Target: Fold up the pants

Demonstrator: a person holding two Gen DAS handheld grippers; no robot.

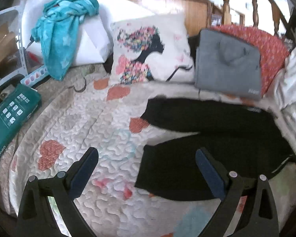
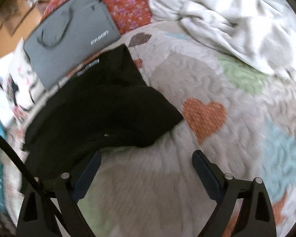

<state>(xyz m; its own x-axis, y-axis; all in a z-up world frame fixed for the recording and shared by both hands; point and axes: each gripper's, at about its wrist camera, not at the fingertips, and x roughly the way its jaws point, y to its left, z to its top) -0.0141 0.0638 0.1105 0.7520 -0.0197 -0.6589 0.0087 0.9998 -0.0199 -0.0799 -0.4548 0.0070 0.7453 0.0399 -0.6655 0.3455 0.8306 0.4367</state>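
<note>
Black pants (image 1: pixel 211 134) lie spread on a quilted bedspread (image 1: pixel 84 122) with heart patches, both legs pointing toward the left of the left wrist view. My left gripper (image 1: pixel 147 156) hangs open above the quilt, its right finger over the near leg's hem, nothing between the fingers. In the right wrist view the pants (image 2: pixel 100 108) lie bunched at centre left with one corner reaching right. My right gripper (image 2: pixel 147 158) is open just below that bunched edge, over bare quilt (image 2: pixel 187 90), with nothing gripped; its left finger sits close to the fabric.
A grey laptop bag (image 1: pixel 227 67) leans on a red patterned cushion (image 1: pixel 272 47) behind the pants. A printed pillow (image 1: pixel 148 49), a teal garment (image 1: pixel 59 39) on a white box, and a green box (image 1: pixel 9 116) lie to the left. Rumpled white bedding (image 2: pixel 227 13) lies at the right.
</note>
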